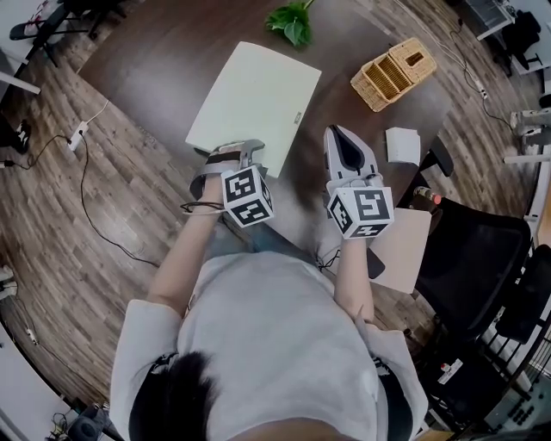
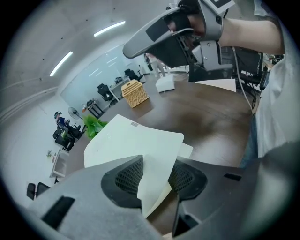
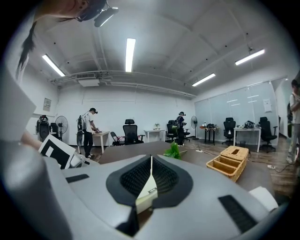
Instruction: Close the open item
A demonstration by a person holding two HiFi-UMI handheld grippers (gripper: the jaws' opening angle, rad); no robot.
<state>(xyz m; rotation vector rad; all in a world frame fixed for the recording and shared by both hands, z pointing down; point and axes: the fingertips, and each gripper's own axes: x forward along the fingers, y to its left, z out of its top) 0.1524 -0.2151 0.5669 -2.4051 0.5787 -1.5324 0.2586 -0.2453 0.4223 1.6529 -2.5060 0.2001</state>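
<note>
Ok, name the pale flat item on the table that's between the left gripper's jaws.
The big white folder by the plant; its near edge sits in the left gripper. The small white pad and beige sheet lie farther right.

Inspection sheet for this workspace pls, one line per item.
Surface: dark brown table, with wood-plank floor around it.
Job's things: white folder lies on the table, cover almost down; a sheet corner shows beneath it.
Clutter: wicker basket, green plant and small white box toward the far side; beige board at the near right edge.
Grippers: left gripper open, the folder's cover corner between its fingers, not pinched. Right gripper shut, holding nothing.
Cables: power strip with a cable on the floor, left of the table.
Surroundings: black office chair at the right; open office with desks and people behind.
</note>
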